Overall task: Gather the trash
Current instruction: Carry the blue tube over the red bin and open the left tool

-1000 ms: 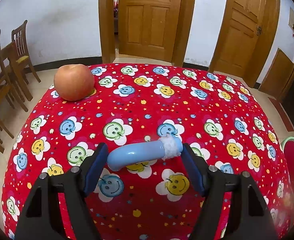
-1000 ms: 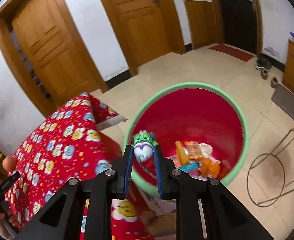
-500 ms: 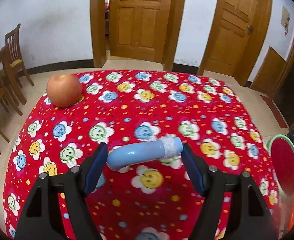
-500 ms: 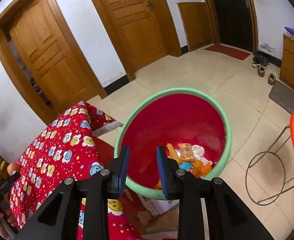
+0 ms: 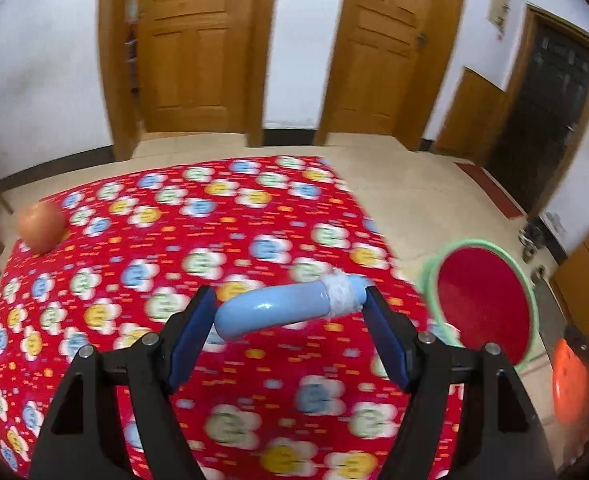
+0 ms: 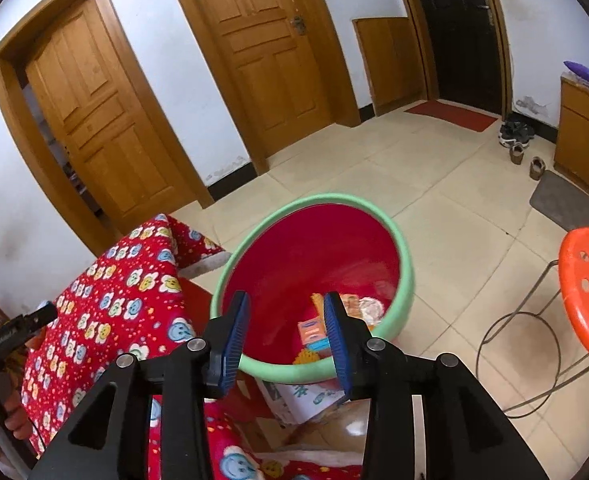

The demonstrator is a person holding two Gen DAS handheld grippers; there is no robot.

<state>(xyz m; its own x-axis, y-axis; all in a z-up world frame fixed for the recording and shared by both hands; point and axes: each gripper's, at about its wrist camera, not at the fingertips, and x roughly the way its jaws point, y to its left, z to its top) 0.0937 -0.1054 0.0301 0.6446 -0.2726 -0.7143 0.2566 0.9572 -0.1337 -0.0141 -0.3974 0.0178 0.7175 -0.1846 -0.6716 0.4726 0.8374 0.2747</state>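
The right gripper (image 6: 286, 326) just opened over the red bin (image 6: 402, 256) and let its little toy fall in, empty now, while the left gripper (image 5: 290, 314) squeezes the blue tube (image 5: 282, 310) near the bin, next to go.

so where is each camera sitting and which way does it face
Left wrist: on the left gripper, angled down over the red tablecloth; its fingers hold a blue tube, apple beyond.
Right wrist: on the right gripper, looking down into the red bin; jaws open and empty, having just been opening; a hand at left.
Shared: bin, tablecloth, orange stool.
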